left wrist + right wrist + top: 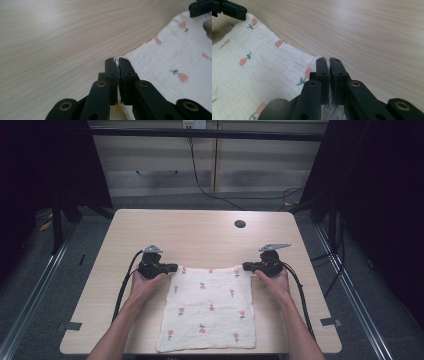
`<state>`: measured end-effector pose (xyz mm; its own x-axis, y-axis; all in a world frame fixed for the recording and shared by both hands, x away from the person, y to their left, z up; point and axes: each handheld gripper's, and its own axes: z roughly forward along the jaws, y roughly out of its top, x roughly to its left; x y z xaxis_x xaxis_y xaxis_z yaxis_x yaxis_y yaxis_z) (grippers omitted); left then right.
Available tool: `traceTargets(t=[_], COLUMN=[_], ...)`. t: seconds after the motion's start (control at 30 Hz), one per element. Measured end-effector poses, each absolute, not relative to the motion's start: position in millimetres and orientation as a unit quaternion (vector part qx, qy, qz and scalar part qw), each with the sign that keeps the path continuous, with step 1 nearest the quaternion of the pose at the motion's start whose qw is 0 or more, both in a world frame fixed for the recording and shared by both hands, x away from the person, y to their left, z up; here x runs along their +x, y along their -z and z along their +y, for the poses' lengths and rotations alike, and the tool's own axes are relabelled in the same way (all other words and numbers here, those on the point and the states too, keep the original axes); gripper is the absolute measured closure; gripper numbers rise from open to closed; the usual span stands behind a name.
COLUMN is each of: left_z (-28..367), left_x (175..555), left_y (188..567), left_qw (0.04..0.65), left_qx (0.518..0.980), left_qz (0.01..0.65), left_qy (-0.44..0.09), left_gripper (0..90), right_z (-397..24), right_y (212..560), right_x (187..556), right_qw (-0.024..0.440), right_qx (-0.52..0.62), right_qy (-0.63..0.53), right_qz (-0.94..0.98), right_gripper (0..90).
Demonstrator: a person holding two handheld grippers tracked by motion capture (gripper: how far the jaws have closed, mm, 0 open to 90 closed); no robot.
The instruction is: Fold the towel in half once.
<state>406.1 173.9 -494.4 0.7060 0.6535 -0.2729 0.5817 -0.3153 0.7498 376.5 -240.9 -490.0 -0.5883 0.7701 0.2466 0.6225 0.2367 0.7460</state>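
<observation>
A white cloth printed with small pink flowers lies flat on the wooden table, reaching to the near edge. My left gripper lies at the cloth's far left corner, and my right gripper at its far right corner. In the left gripper view the jaws are pressed together with the cloth corner pinched between them. The right gripper view shows the same: the jaws are shut on the corner of the cloth. The two grippers point toward each other along the cloth's far edge.
A round dark cable hole sits in the tabletop toward the back right. Black cables trail from both grippers toward the near edge. Bare wood stretches behind the cloth, and dark frames stand at both sides of the table.
</observation>
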Motion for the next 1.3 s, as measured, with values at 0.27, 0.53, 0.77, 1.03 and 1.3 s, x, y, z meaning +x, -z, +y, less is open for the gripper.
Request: traceTargets(t=[0.27,0.53,0.77,1.03,1.3], left_z=[183.2,188.9,188.2,194.4,194.1], left_x=[400.1,402.0,396.6,399.3,400.4], left_y=[475.0,461.4,449.4,430.0,413.5], left_qw=[0.479,0.495,0.509,0.547,0.557], left_qx=[0.791,0.781,0.778,0.756,0.753], left_qz=[0.379,0.378,0.363,0.355,0.346], left_qy=[-0.043,-0.048,-0.060,-0.052,-0.057], left_gripper=[86.5,86.5,86.5,86.4,86.4], right_z=[-246.0,-247.2,-245.7,-245.5,-247.2], right_y=[473.5,455.1,444.0,423.2,404.2], right_x=[372.6,372.2,370.2,370.5,376.9], right_qw=[0.093,0.104,0.110,0.124,0.133], right_qx=[0.444,0.433,0.425,0.409,0.406], right_qy=[-0.450,-0.467,-0.471,-0.480,-0.475], right_qz=[0.769,0.764,0.765,0.766,0.769], right_gripper=[86.7,86.8,86.9,87.1,87.0])
